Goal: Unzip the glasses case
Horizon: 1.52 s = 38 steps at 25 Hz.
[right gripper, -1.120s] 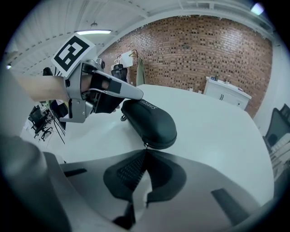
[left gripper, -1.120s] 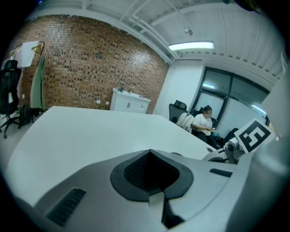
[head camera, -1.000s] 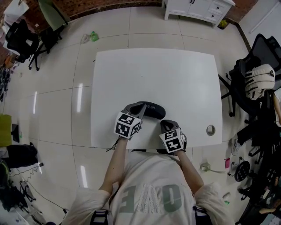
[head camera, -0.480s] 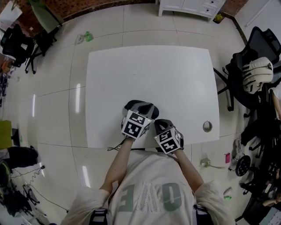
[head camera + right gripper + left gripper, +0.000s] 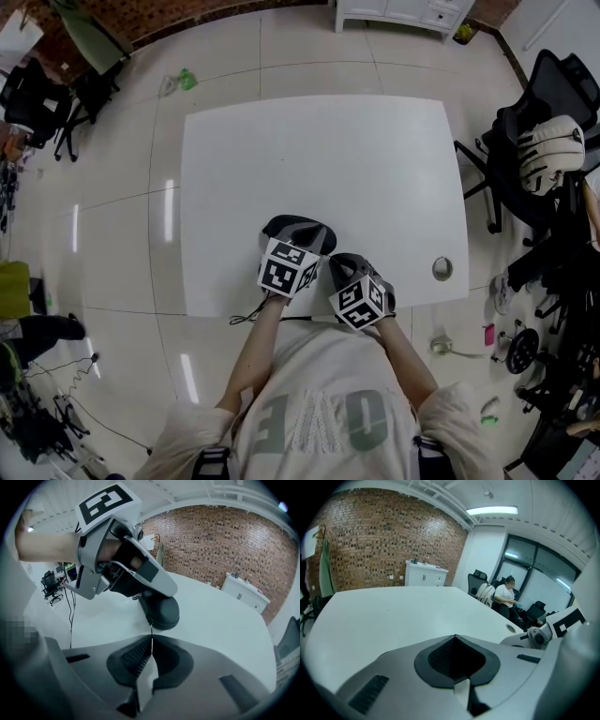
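Right gripper (image 5: 151,638) jaws clench the thin zipper pull (image 5: 151,631) of the black oval glasses case (image 5: 161,611), lower centre of the white table (image 5: 328,159). Left gripper (image 5: 454,637), jaws closed empty, has slid right over the case, likely bracing it.

Probably an office — swivel chairs (image 5: 564,82), white table (image 5: 319,159)

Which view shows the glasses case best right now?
Right gripper view: the glasses case sits mid-frame, rounded end clear. Head view shows only dark edges beside the left gripper; left gripper view shows none.
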Motion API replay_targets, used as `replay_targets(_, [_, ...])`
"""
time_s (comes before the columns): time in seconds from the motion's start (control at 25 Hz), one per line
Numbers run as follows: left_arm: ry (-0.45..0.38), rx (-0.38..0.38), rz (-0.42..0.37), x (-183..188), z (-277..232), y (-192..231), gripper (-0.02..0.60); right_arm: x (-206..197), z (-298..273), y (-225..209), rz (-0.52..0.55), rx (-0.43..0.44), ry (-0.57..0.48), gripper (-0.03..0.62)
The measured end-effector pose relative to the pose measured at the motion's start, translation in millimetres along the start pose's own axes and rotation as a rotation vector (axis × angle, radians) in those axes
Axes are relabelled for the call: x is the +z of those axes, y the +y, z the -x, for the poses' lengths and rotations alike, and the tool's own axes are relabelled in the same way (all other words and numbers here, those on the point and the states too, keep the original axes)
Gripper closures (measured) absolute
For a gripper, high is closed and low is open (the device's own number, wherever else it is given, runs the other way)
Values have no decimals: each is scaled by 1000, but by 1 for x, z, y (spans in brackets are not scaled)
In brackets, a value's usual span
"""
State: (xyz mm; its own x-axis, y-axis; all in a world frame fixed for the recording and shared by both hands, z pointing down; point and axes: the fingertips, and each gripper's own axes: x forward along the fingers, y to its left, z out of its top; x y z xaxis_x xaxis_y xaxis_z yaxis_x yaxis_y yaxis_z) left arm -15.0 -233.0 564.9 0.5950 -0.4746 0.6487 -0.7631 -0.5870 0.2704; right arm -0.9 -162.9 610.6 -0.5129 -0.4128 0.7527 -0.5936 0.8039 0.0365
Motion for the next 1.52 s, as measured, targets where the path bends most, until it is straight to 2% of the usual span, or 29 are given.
replay_targets(0.16, [-5,-4,11,-1,1,-2,578,4,-6,9,0,31,3,594])
replay_targets(0.32, [-11,-5,16,-1,1,-2,578,7,-11,6,-62,19,-1,594])
replay_targets(0.44, [-12,-10,20,-2,3,-2,578,8,-10,8,-154,41,-14,594])
replay_targets(0.56, [-18,-21,25,-4,5,-3,578,8,-6,8,-173,43,-18,592])
replay_targets(0.64, [-22,-28,31,-4,5,-2,578,8,-6,9,-208,52,-29,551])
replay_targets(0.8, [-22,-34,35,-4,6,-2,578,7,-11,8,-268,52,-49,545])
replay_targets(1.0, [-26,-40,40,-6,6,-3,578,5,-13,5,-209,24,-23,545])
replay_targets(1.24, [-32,-25,34,-6,3,-3,578,5,-9,5,-159,26,-31,592])
replay_targets(1.52, [-50,-16,42,-5,4,-3,578,3,-7,4,-96,25,3,594])
